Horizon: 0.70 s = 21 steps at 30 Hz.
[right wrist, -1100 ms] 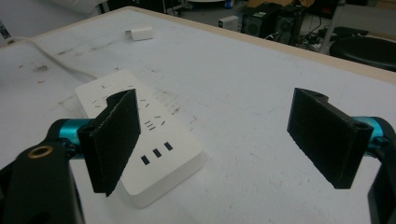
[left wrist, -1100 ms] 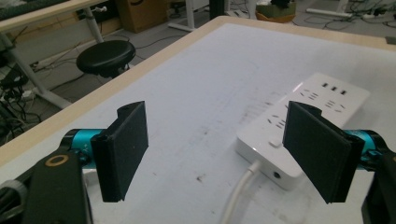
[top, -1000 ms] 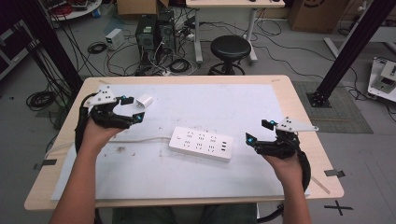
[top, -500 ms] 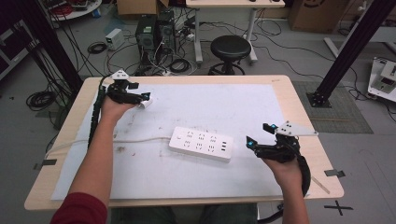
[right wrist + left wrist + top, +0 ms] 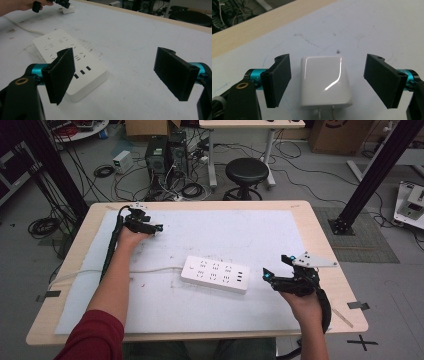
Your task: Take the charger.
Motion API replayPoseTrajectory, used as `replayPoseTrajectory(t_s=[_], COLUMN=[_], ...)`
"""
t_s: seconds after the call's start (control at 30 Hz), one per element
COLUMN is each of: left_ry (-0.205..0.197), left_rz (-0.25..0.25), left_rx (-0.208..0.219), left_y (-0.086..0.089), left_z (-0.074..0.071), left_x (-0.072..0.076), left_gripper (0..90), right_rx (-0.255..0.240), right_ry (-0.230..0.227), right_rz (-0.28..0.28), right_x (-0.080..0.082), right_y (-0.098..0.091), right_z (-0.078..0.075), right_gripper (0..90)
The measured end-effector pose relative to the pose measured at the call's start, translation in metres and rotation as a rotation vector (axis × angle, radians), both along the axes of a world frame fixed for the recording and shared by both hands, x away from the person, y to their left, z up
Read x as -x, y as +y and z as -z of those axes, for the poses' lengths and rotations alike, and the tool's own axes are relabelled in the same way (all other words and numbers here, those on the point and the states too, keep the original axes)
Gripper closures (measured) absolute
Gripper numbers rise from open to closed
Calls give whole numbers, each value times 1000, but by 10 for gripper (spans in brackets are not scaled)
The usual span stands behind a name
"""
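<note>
While your left gripper (image 5: 327, 82) sits wide apart around the small glossy white plug-in charger block (image 5: 325, 80), your right gripper (image 5: 120, 77) waits apart too.

Your charger block lies flat on the big white paper sheet (image 5: 240, 232), far to the upper left of the long white plastic power strip (image 5: 215, 274), with its two metal prongs (image 5: 325, 113) pointing back at your left gripper. The black pads (image 5: 278, 77) are on each side of it but not touching. Your right gripper is just to the right of the power strip, holding nothing. A thin white cord (image 5: 150, 270) runs left from the strip.
</note>
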State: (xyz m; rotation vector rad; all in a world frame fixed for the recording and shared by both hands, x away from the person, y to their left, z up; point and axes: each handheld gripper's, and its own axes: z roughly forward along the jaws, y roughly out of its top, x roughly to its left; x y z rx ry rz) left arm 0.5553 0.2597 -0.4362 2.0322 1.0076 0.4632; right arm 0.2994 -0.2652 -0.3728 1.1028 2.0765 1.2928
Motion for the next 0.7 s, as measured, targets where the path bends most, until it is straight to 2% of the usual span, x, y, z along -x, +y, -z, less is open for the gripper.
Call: replayPoseTrajectory(t_s=[0.13, 0.3, 0.53, 0.7], left_ry=[20, 52, 53, 56], left_rz=[0, 4, -5, 7], left_rx=[-36, -47, -47, -73], left_y=[1, 1, 1, 1], left_z=[4, 9, 9, 10], left_x=[-1, -1, -1, -1], left_gripper=[224, 258, 312, 409], right_rx=[8, 8, 11, 12], right_ry=[-7, 2, -1, -4], right_rz=[-14, -22, -21, -13], right_x=[-2, -4, -3, -2], right_y=[6, 10, 10, 8], right_z=[-2, -2, -1, -2], right_gripper=[175, 175, 175, 175])
